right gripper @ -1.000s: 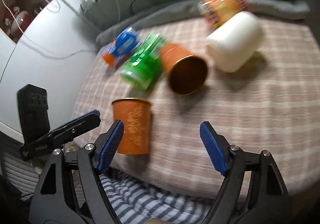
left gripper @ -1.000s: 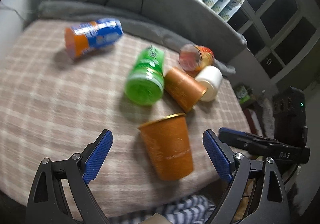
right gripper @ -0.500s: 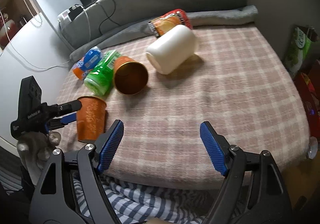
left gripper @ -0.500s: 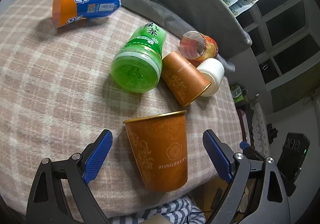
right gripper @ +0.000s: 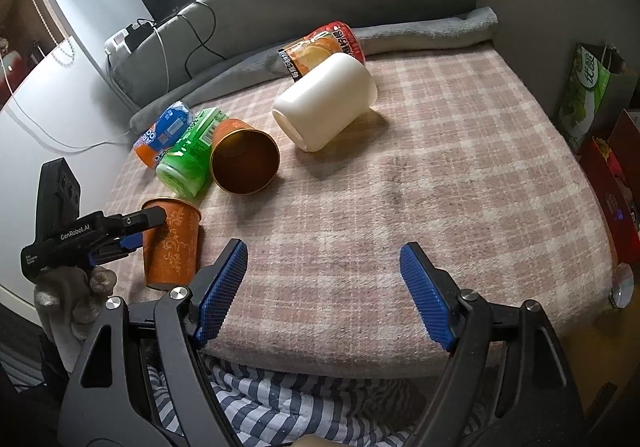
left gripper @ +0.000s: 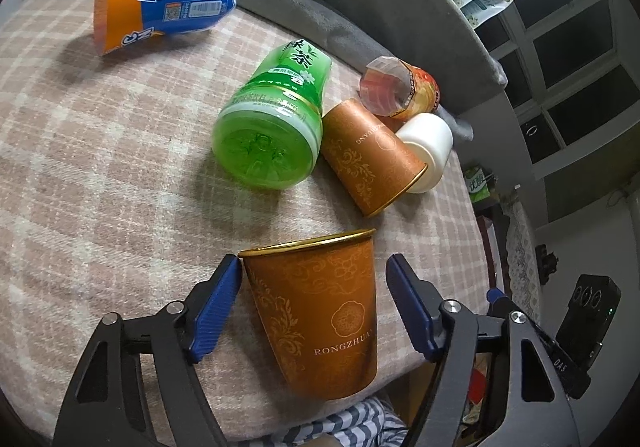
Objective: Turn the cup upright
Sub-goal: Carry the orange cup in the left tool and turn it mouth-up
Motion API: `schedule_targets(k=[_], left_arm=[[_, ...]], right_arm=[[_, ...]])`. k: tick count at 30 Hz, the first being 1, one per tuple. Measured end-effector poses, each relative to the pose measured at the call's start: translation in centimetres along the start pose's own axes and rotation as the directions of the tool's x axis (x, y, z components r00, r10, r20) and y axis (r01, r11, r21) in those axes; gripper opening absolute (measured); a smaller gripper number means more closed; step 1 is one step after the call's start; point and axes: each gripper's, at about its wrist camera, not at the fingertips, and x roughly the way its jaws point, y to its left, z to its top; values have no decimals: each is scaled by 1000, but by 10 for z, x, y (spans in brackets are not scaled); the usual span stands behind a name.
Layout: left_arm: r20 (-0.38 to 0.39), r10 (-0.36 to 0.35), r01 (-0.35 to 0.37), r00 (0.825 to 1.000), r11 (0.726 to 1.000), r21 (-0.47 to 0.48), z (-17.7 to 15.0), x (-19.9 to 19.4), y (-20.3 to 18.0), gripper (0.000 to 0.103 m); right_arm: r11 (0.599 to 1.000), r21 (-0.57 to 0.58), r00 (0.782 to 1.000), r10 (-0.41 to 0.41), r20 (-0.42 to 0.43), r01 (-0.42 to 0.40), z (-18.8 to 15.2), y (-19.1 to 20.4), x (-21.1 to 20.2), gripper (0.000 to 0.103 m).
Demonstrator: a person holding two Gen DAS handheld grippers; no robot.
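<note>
On the left, the left gripper (left gripper: pixel 314 287) brackets an upright orange paper cup with gold rim and scrollwork (left gripper: pixel 318 311) standing near the front edge of the pink plaid blanket (left gripper: pixel 100 175). Its jaws are parted: the left blue pad (left gripper: pixel 218 301) touches or nearly touches the cup's rim, the right pad stands just clear, so it grips nothing firmly yet.

Farther back lie an orange-and-blue drink bottle (left gripper: pixel 160 7), a green tea bottle (left gripper: pixel 276 119), and the second orange paper cup (left gripper: pixel 370 155), on its side with its long axis slanting across the blanket and its open mouth facing the right gripper (right gripper: pixel 324 287).

That right gripper hangs wide open and empty above bare blanket, well apart from everything. Of the 2, it looks better aligned with the toppled cup's mouth.

A white cylindrical cup (right gripper: pixel 326 99) also lies on its side at right.
</note>
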Motion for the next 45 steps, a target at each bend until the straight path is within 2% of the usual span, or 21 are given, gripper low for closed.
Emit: schedule_targets(k=[3, 11, 17, 22, 26, 29, 34, 39, 41, 43, 45], left_arm=[[7, 7, -7, 1000, 1000, 12, 0, -1, -1, 65], [18, 20, -21, 1000, 999, 41, -2, 0, -7, 65], [107, 37, -49, 994, 993, 111, -4, -14, -20, 64], [202, 87, -130, 976, 968, 213, -5, -21, -39, 61], [244, 120, -185, 962, 947, 264, -6, -18, -49, 59], [267, 135, -215, 954, 930, 298, -10, -15, -57, 54], [231, 140, -207, 963, 931, 300, -11, -4, -56, 53], [127, 130, -162, 983, 943, 291, -5, 12, -52, 53], [96, 119, -141, 988, 949, 281, 3, 15, -51, 56], [60, 110, -122, 992, 958, 258, 13, 20, -47, 64], [21, 102, -104, 995, 965, 241, 23, 26, -44, 64]], right_arm=[[1000, 7, 1000, -2, 3, 2, 0, -2, 0, 81], [1000, 31, 1000, -6, 7, 6, -1, -8, -1, 81], [999, 38, 1000, 0, -1, 0, -2, -11, 2, 81], [999, 40, 1000, 5, -10, -5, -4, -10, 5, 81], [999, 43, 1000, 6, -18, -5, -4, -12, 8, 81], [999, 47, 1000, 5, -18, -4, -4, -13, 8, 81], [999, 51, 1000, 10, -16, -9, -2, -13, 10, 81], [999, 42, 1000, 9, -15, -8, -3, -10, 12, 81], [999, 43, 1000, 12, -15, -11, -3, -10, 12, 81], [999, 48, 1000, 14, -14, -13, -4, -11, 13, 81], [998, 55, 1000, 12, -15, -11, -4, -13, 14, 81]])
